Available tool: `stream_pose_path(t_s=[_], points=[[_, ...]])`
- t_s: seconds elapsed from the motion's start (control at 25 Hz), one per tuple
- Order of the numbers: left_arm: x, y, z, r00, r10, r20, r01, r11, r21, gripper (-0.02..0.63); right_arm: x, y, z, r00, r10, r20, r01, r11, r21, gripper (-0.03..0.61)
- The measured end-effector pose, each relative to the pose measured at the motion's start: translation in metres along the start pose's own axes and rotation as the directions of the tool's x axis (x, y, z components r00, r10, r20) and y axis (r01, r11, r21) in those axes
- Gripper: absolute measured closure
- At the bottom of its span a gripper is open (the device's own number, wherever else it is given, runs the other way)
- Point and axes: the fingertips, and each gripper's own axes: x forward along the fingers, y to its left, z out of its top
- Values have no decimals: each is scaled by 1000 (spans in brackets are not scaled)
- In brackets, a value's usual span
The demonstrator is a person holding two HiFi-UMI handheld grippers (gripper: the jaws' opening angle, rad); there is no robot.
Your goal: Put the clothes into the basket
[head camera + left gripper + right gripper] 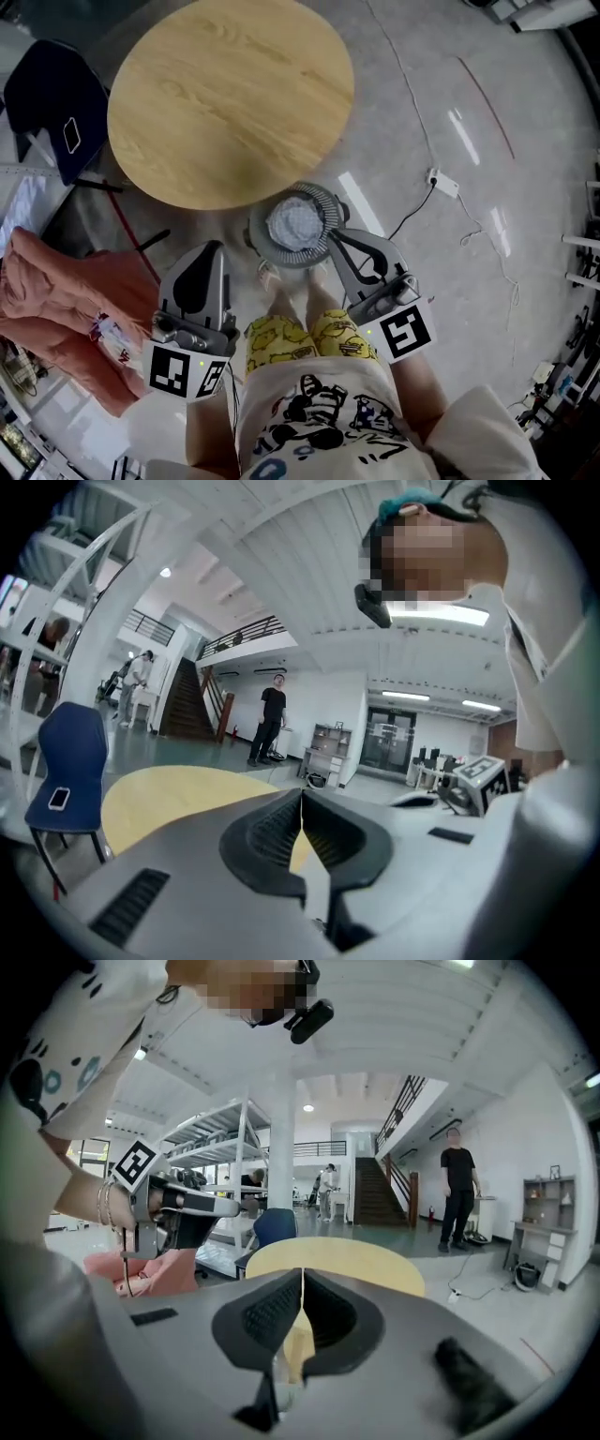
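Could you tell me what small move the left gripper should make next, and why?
Probably swing the left gripper toward the pink garment and open its jaws: they are shut on nothing, and that garment lies outside the basket.

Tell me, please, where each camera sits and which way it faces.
Head view: on the person's head, facing steeply down at the round table, basket and floor; left gripper, right gripper, shirt and shorts show.
Left gripper view: on the left gripper, roughly level along its shut jaws toward the staircase; the person's shirt shows.
Right gripper view: on the right gripper, likewise level along shut jaws; the left gripper shows.
Shared: all three see the round table.
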Motion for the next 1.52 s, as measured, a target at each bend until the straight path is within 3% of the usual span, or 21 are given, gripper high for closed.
stream_pose_path(t_s=[0.08,0.2,0.48,0.68,0.76,0.92,1.16,1.32,1.52], points=[[3,-11,12,1000,-28,2,28,999,45,598,-7,-10,20,1000,-12,28,12,1000,-20,548],[3,-28,29,998,-69,13,68,997,45,598,-21,-21,47,998,-36,51,40,996,-75,548],[-1,-47,60,995,-96,31,94,994,63,598,-45,-28,97,992,-60,110,74,989,-126,548],[-9,-48,68,994,-106,30,104,992,67,598,-56,-16,113,991,-41,125,61,985,-161,549],[-10,-46,73,994,-106,37,103,992,78,598,-60,-12,116,993,-35,113,56,981,-186,548],[-17,-47,89,995,-79,55,71,989,129,598,-73,2,112,1000,-7,-7,4,949,-317,549],[-26,-50,124,990,-74,118,50,979,200,598,-79,5,149,993,-21,116,51,963,-265,549],[-37,-48,132,988,-42,147,11,979,205,598,-79,9,151,995,-6,102,36,955,-295,551],[-50,-42,131,990,-19,141,-12,977,215,598,-76,11,159,990,2,143,37,963,-267,551]])
